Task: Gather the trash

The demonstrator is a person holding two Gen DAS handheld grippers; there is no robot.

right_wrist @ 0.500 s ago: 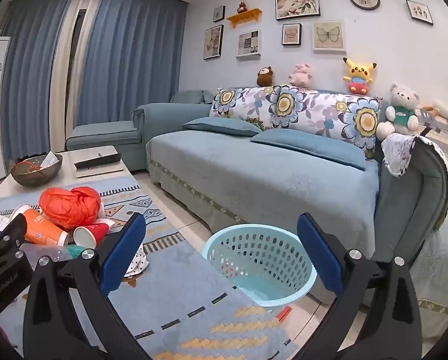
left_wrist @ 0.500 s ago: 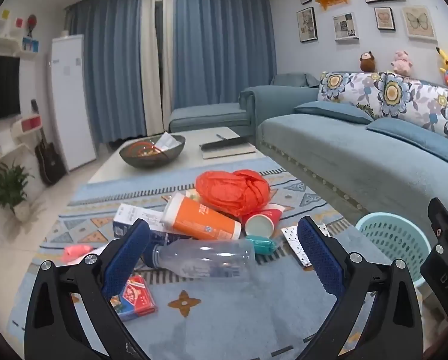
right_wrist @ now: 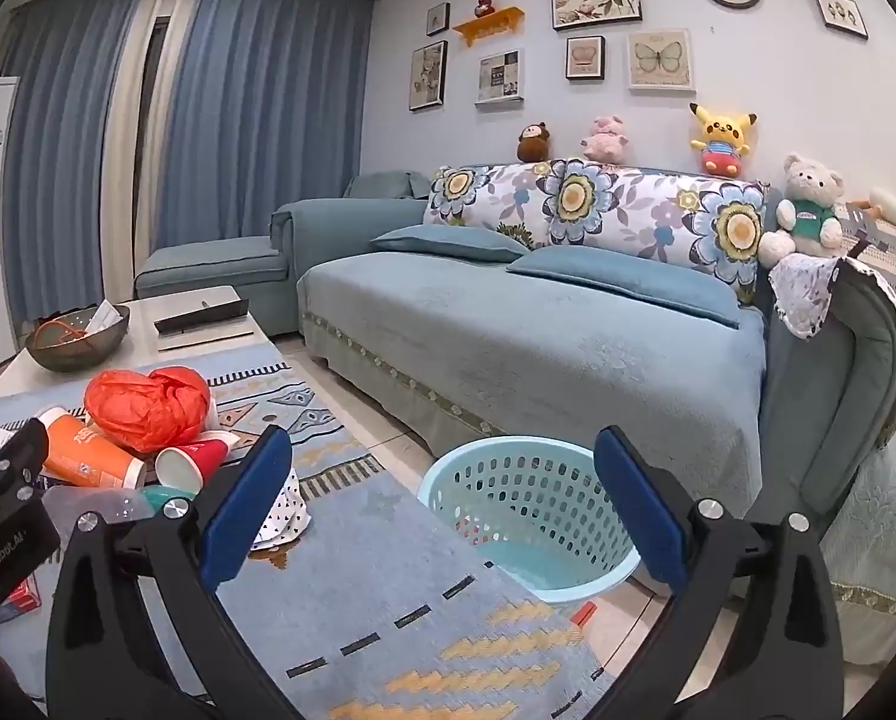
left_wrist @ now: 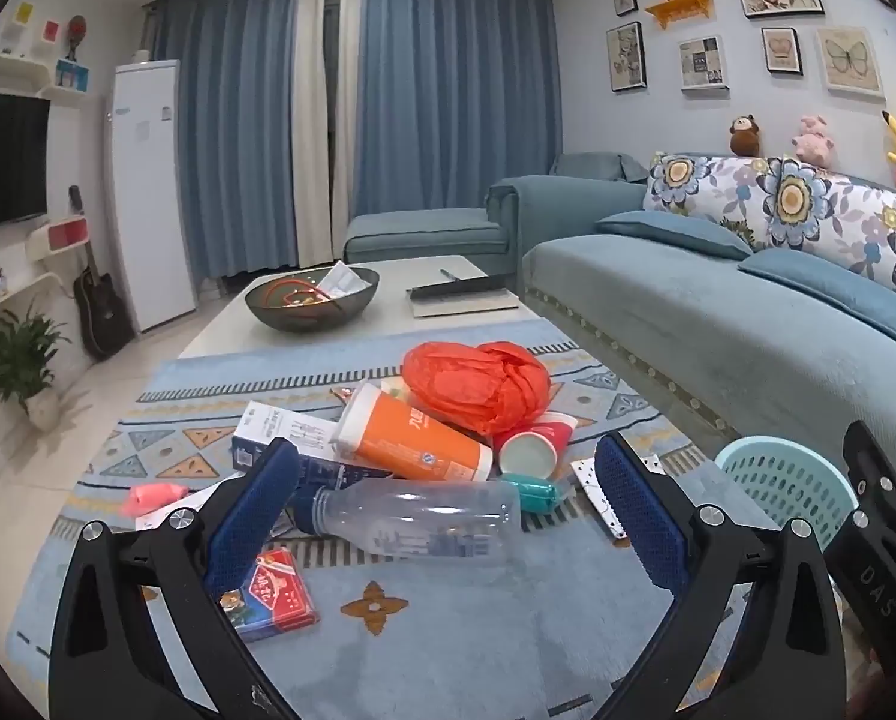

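Note:
Trash lies in a pile on the blue rug (left_wrist: 448,630): a clear plastic bottle (left_wrist: 412,519), an orange cup (left_wrist: 415,441), a crumpled red bag (left_wrist: 478,384), a red paper cup (left_wrist: 535,447), a white-and-blue carton (left_wrist: 286,438) and a red card pack (left_wrist: 274,594). My left gripper (left_wrist: 448,510) is open, above the rug, with the bottle lying between its fingers in view. My right gripper (right_wrist: 442,498) is open and empty, framing the light blue basket (right_wrist: 532,516) on the floor by the sofa. The basket also shows in the left wrist view (left_wrist: 790,492).
A low white coffee table (left_wrist: 388,312) with a dark bowl (left_wrist: 313,300) stands behind the pile. A blue sofa (right_wrist: 538,330) runs along the right. A spotted paper scrap (right_wrist: 283,510) and a pink item (left_wrist: 151,495) lie on the rug.
Both views have shifted only slightly. The trash and the basket have not moved and both grippers stay open.

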